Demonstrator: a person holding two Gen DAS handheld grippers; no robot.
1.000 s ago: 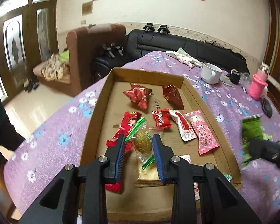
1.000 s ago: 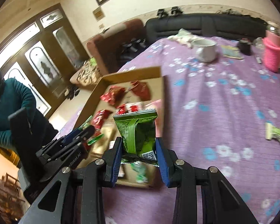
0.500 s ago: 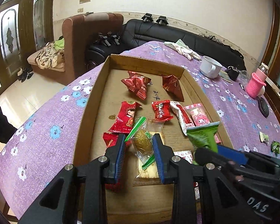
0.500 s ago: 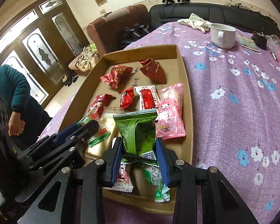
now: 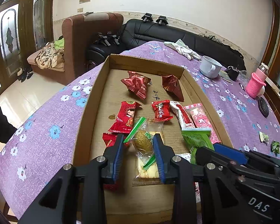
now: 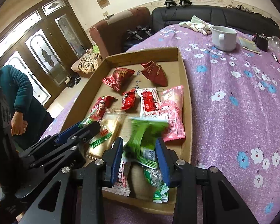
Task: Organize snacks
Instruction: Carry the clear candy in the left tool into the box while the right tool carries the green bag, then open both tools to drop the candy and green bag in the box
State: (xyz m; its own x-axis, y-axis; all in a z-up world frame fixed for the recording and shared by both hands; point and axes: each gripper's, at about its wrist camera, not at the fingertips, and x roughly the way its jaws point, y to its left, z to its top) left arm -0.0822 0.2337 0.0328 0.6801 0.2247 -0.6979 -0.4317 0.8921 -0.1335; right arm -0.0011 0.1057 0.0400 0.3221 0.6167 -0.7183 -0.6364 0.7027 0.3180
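Observation:
A shallow cardboard tray (image 5: 87, 110) (image 6: 186, 100) on the purple flowered table holds several red, pink and clear snack packets. My left gripper (image 5: 139, 140) is shut on a clear packet with green ends and a brown ball inside (image 5: 142, 141), over the tray's near part. My right gripper (image 6: 139, 145) is over the tray's near right corner. Its jaws stand apart around a green packet (image 6: 145, 136), which is blurred and tilted between them. The right gripper's fingers (image 5: 227, 153) show in the left wrist view beside the green packet (image 5: 197, 138).
A white mug (image 6: 224, 37), white gloves (image 6: 197, 23), a pink knitted bottle cover (image 5: 255, 83) and small dark items sit on the far table. Two small green candies (image 5: 264, 136) lie on the cloth at right. A person in teal (image 6: 13, 97) stands left of the table.
My right gripper has carried the green packet from over the cloth to over the tray, and its jaws have now spread so the packet tips and blurs. My left gripper has kept its hold.

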